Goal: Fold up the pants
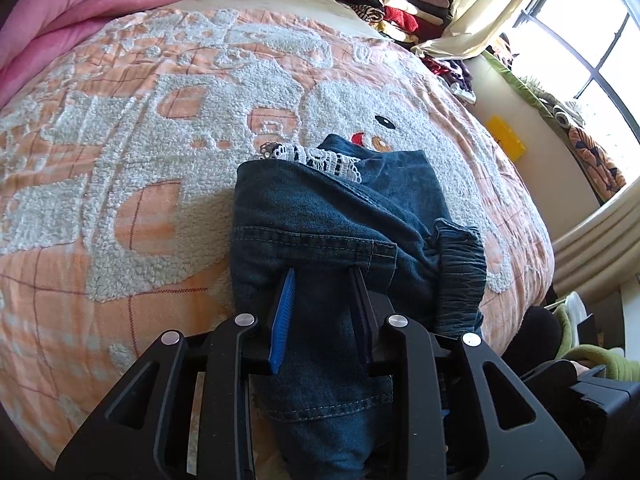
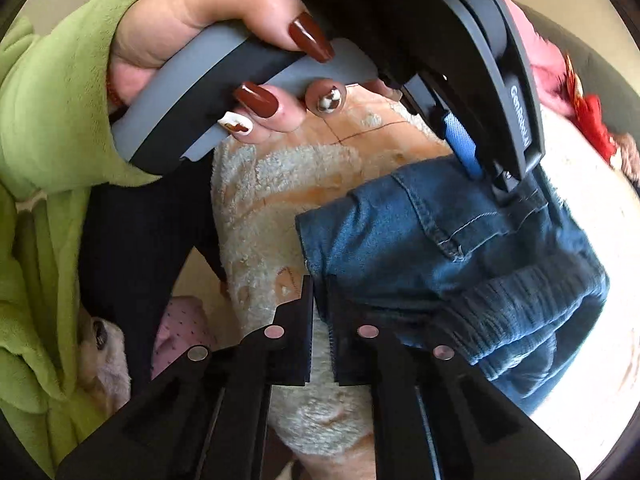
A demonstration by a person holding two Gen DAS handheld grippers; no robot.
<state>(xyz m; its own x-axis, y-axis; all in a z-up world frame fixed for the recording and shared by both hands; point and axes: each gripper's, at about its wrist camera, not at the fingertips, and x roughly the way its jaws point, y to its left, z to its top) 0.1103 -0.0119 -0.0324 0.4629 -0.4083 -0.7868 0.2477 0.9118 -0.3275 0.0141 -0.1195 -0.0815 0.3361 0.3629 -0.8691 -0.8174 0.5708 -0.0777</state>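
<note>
Left gripper (image 1: 324, 276) – jaws clamped on a bunched fold of the jeans (image 1: 344, 216), denim filling the gap and piled just ahead on the bedspread (image 1: 120, 140). Right gripper (image 2: 320, 284) – jaws nearly together, pinching the jeans' corner edge at the tips, waistband to their right.

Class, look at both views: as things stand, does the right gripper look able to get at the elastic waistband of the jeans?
Probably yes. The waistband lies exposed on the bedspread, just beside the shut right gripper; nothing covers it. The left gripper holds the jeans elsewhere.
</note>
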